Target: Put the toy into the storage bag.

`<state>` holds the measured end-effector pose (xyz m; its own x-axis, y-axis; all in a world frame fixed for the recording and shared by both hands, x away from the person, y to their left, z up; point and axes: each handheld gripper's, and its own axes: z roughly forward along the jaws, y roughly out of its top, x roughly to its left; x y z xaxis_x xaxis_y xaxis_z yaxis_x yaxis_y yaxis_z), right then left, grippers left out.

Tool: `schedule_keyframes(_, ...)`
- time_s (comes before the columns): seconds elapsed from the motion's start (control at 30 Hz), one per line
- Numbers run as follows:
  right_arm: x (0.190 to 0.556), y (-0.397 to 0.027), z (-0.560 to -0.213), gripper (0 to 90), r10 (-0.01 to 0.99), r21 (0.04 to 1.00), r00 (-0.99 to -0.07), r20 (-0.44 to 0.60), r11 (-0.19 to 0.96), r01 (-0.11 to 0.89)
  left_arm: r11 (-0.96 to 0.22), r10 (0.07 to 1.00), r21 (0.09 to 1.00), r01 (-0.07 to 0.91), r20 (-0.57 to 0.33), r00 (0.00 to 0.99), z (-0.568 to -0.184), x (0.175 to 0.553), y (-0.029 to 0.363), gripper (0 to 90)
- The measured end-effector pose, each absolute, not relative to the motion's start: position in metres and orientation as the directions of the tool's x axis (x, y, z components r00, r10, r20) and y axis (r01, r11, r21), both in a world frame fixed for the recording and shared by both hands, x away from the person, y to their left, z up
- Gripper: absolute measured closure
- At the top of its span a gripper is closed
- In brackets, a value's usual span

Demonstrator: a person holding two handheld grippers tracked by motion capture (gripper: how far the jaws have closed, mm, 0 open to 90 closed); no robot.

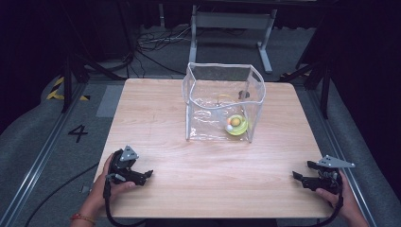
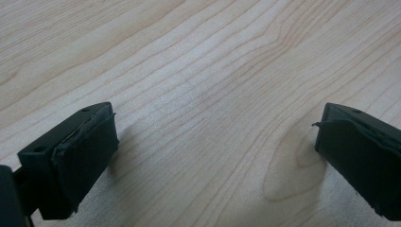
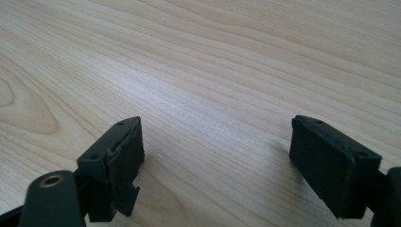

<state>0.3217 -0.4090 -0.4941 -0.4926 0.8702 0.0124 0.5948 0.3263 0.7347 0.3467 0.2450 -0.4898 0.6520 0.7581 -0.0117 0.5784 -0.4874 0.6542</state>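
Two hand-held grippers, the left hand-held gripper point(image 1: 147, 174) and right hand-held gripper point(image 1: 296, 176), are resting jaws apart at the near corners of the pale wooden worktop point(image 1: 156, 118). Nothing is being held; the clear plastic box point(image 1: 208, 82) containing a yellow-green ring toy point(image 1: 236, 125) is sitting far centre, untouched.

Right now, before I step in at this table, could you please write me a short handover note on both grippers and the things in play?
Left gripper: open, nothing between the jaws, held low at the near left of the light wooden table.
Right gripper: open and not holding anything, low at the near right edge.
Things: a clear soft plastic box with an open top stands mid-table toward the far side. Inside, at its near right corner, lie a yellow-green ring-shaped toy and small round pieces I cannot identify.
Done: nothing gripped so far.
Left: probably reaching to the box; neither gripper is near it.
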Motion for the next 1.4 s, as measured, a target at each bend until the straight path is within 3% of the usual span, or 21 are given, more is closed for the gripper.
schedule_keyframes(1.4,0.3220,-0.4072,-0.4945,15.0,0.883,0.731,-0.469,0.008,0.315,0.606,-0.482,0.766,0.652,0.586,-0.010,0.642,-0.4897,0.3454,0.2449,0.3)
